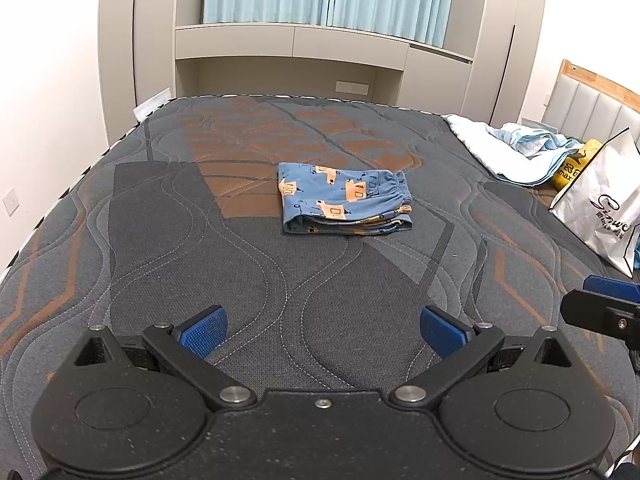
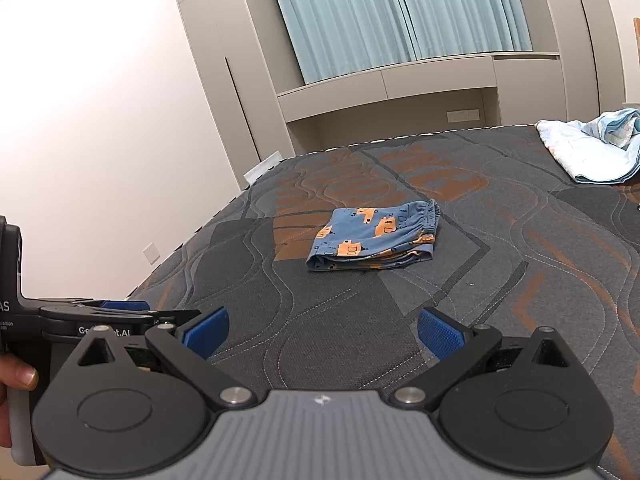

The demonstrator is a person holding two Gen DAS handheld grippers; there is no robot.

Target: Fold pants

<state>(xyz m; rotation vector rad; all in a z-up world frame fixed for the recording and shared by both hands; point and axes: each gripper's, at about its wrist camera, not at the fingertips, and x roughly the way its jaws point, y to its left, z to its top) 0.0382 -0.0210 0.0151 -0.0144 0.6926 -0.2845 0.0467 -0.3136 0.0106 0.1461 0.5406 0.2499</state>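
both grippers spread wide, holding nothing

left gripper [image 1: 322, 334] and right gripper [image 2: 323, 334] sit side by side and level, blue pads [image 1: 205, 332] parted; a thumb [image 2: 20, 376] grips the left handle.

White shopping bag [image 1: 600, 208] sits on the mattress [image 1: 200, 240], crumpled light blue blanket [image 1: 516, 148] just behind the bag.
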